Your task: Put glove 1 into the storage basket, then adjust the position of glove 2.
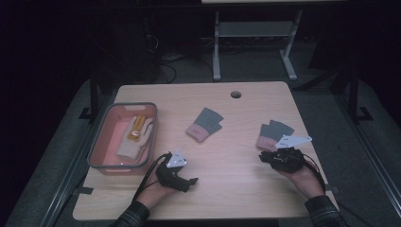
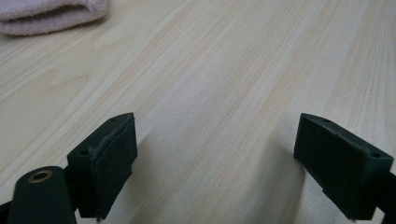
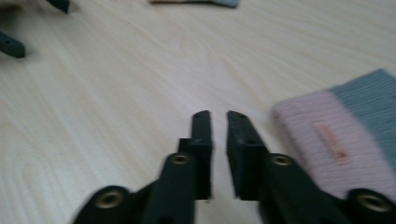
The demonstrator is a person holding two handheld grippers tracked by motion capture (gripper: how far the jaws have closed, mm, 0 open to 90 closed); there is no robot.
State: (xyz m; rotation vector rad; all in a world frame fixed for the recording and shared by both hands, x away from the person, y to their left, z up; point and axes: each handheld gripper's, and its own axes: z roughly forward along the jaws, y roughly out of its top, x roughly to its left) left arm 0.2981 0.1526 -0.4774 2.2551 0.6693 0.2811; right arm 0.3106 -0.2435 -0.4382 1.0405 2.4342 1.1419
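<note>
Right gripper (image 3: 218, 116), jaws drawn almost together with nothing between them, poised over bare wood just beside the pink cuff of the near glove (image 3: 341, 140), a pink-and-grey fingerless glove lying flat at the table's right. Left gripper (image 2: 215, 154), jaws spread wide and empty, low over the table (image 1: 236, 184). A second glove (image 1: 204, 124) lies mid-table; a grey-rimmed pink bin (image 1: 101, 142) at the left holds a cream glove (image 1: 135, 139).
</note>
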